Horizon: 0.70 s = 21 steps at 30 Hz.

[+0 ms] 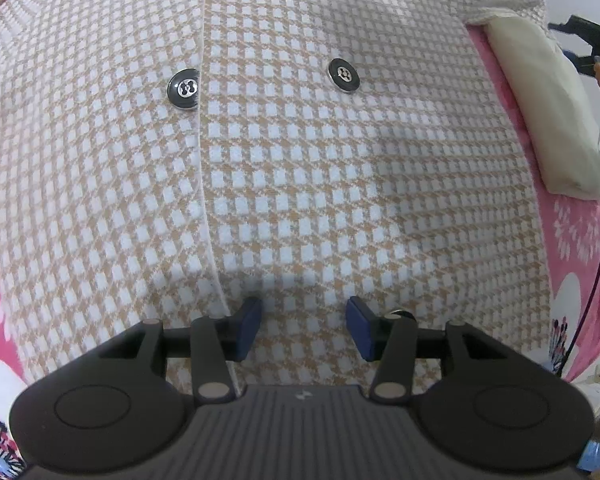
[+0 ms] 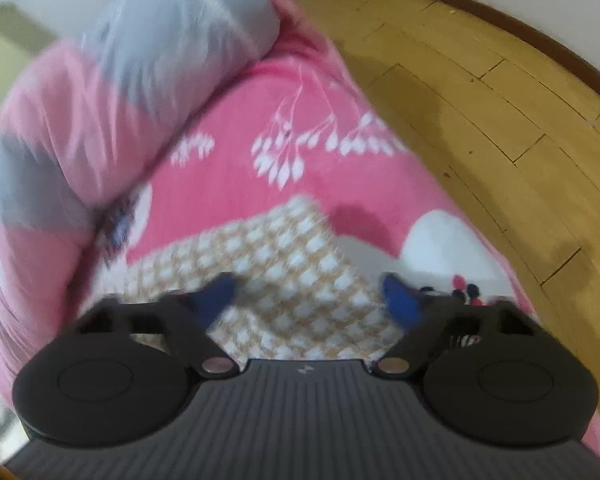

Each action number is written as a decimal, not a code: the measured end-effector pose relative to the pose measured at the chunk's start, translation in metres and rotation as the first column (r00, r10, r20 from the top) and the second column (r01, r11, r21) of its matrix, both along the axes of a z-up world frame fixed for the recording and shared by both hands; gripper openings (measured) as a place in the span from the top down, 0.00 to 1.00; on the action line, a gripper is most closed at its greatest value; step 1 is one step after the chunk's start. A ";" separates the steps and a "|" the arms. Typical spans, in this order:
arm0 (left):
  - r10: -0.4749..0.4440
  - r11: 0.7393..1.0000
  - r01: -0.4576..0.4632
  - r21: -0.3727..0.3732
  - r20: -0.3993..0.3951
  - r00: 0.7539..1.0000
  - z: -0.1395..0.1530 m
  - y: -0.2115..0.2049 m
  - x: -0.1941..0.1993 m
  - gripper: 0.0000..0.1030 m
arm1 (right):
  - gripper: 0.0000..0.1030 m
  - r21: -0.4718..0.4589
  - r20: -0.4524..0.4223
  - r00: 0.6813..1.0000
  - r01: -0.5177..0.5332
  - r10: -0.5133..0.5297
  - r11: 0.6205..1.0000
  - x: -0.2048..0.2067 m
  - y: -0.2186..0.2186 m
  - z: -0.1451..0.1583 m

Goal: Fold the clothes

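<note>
My tan-and-white houndstooth woven coat lies spread front-up on the pink flower-printed bed cover, flat so it can be folded. My left gripper points down over the coat's lower front, right of the placket and below the two dark round buttons, jaws part open, pinching nothing. My right gripper comes in at the coat's corner at the bed's edge, jaws part open astride the cloth, blurred; I judge no grip yet.
</note>
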<state>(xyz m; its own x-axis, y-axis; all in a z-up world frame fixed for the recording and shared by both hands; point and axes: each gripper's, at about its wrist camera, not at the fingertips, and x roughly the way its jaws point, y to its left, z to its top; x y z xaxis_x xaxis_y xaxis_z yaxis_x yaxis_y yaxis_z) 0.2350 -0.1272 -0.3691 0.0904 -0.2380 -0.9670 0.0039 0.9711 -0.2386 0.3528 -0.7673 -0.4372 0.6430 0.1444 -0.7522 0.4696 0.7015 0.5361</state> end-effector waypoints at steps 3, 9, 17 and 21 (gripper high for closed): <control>0.002 1.000 -0.002 0.002 0.010 1.000 -0.005 -0.006 0.000 0.52 | 0.93 -0.062 -0.008 0.999 -0.044 0.044 0.997 0.003 0.006 0.013; 0.003 1.000 -0.003 -0.008 0.031 1.000 -0.002 0.003 -0.011 0.52 | 0.97 -0.087 0.084 0.993 -0.075 0.082 0.993 -0.015 0.013 0.071; 0.025 0.998 -0.021 -0.055 0.073 0.997 -0.005 0.013 -0.019 0.52 | 0.97 -0.059 0.283 0.941 -0.178 0.187 0.982 -0.047 0.064 0.184; 0.034 0.996 -0.025 -0.088 0.096 0.995 -0.005 0.020 -0.026 0.52 | 0.97 0.000 0.356 0.903 -0.258 0.241 0.966 -0.053 0.112 0.223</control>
